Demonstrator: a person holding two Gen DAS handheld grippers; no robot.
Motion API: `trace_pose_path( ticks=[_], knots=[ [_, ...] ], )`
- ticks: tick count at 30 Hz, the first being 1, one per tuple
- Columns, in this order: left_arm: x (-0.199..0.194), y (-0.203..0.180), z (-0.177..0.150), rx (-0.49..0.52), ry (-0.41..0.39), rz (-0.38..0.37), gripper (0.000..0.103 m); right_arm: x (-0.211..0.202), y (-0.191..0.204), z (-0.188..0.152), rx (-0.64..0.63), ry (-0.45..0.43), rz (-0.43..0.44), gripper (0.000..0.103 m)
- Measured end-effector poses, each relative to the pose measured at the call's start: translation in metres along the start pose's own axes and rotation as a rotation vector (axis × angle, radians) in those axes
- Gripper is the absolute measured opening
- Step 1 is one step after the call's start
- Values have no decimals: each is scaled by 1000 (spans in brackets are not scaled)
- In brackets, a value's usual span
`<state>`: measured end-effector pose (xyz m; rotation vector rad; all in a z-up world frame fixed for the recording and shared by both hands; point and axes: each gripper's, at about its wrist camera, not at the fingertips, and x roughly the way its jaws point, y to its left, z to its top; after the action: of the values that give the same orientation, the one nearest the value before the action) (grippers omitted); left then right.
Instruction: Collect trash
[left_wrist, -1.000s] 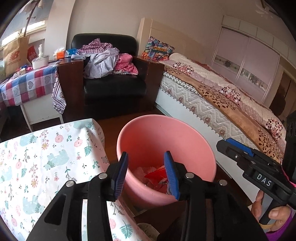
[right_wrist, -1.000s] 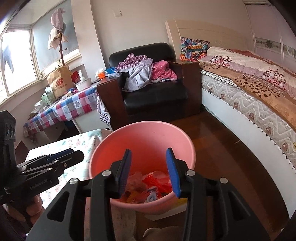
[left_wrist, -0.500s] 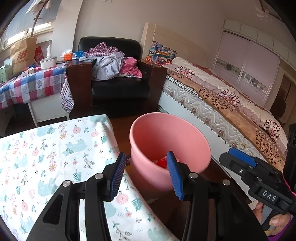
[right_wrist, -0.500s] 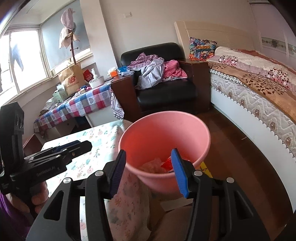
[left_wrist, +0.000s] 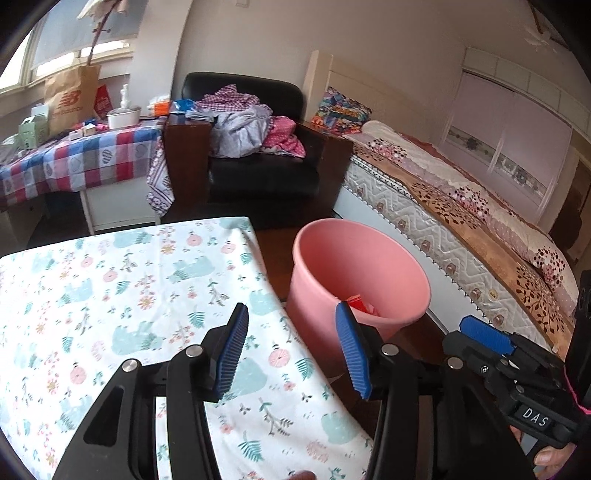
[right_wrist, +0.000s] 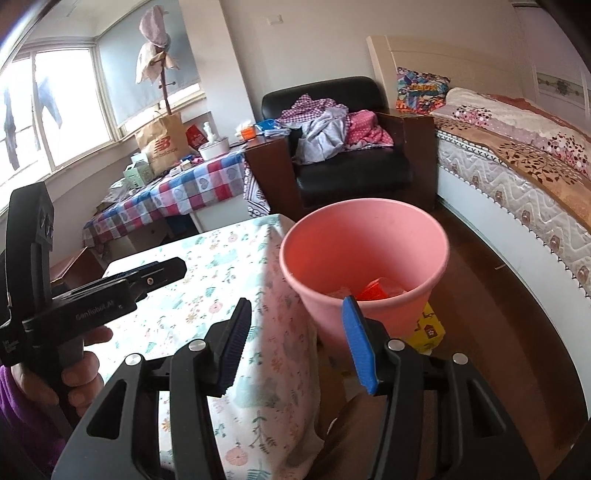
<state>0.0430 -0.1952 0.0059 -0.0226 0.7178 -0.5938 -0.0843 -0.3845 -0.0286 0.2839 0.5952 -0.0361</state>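
— Both grippers, state?
— Left gripper (left_wrist: 291, 347) spread wide, empty; right gripper (right_wrist: 297, 341) likewise.
— Trash location?
— Red trash (right_wrist: 376, 290) inside the pink bin (right_wrist: 364, 236), on the floor at the floral tablecloth's (left_wrist: 110, 280) three o'clock.

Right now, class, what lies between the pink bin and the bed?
A strip of bare dark wood floor separates the pink bin from the bed, clearest in the right wrist view.
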Motion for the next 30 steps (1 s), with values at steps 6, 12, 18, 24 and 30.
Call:
trace_pose_path(
  ticks=[6, 12, 18, 24, 30],
  knots=[
    [-20, 12, -5, -32, -23, 36, 48, 0, 10, -2, 0, -1, 18, 53],
    [-35, 21, -12, -53, -37, 72, 48, 2, 20, -7, -12, -4, 14, 60],
    [-38, 22, -15, -52, -39, 96, 48, 1, 25, -8, -22, -17, -3, 60],
    [-34, 15, -15, -46, -33, 115, 48, 1, 25, -7, -19, -25, -24, 60],
    [-28, 6, -12, -36, -32, 125, 48, 2, 29, -10, -29, -15, -35, 63]
  ],
)
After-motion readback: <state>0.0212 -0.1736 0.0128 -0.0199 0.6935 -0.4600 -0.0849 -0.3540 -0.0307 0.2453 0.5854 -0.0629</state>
